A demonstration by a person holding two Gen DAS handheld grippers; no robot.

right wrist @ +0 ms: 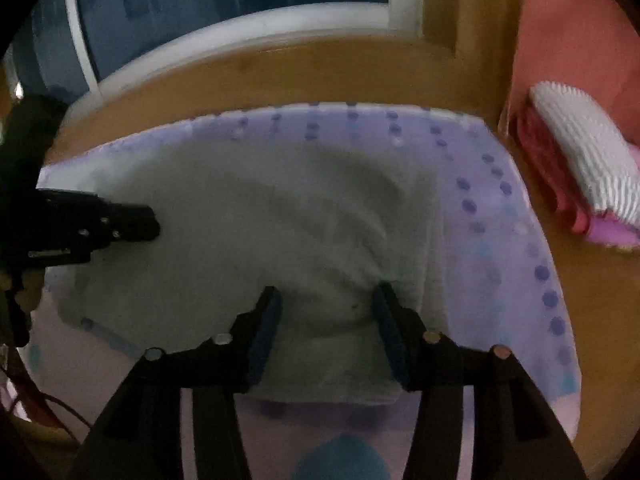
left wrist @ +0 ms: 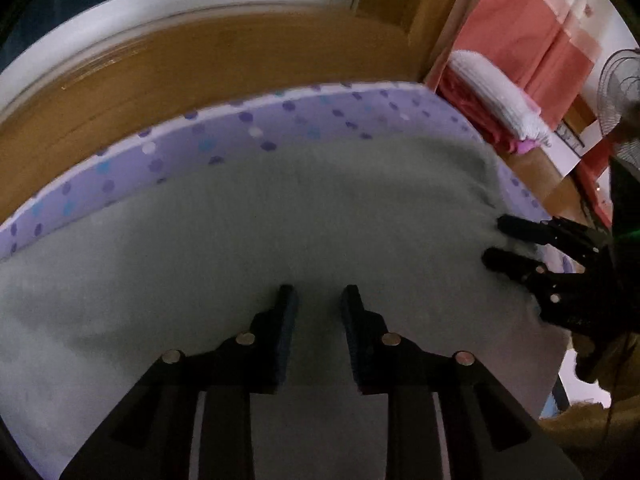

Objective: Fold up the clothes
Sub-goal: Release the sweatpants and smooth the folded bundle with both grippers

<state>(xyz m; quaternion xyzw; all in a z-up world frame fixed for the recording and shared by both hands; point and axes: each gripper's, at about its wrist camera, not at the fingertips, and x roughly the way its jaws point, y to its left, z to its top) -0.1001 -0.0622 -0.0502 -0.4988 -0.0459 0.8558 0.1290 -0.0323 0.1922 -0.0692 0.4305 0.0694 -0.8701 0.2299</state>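
A pale grey-green garment (left wrist: 280, 216) lies spread on a lilac dotted mat (left wrist: 248, 128); in the right wrist view the garment (right wrist: 248, 220) shows soft wrinkles and a folded right edge. My left gripper (left wrist: 316, 294) hovers open over the cloth with nothing between its fingers, and appears as a dark shape (right wrist: 140, 222) at the garment's left side. My right gripper (right wrist: 326, 292) stands open over the garment's near right part; in the left wrist view the right gripper (left wrist: 494, 240) sits at the cloth's right edge, fingers apart.
The mat lies on a wooden surface (left wrist: 200, 64) below a white window frame (left wrist: 160, 12). A stack of folded white, red and pink cloth (right wrist: 580, 168) rests at the right. A fan (left wrist: 620, 92) and pink curtain (left wrist: 532, 28) stand beyond.
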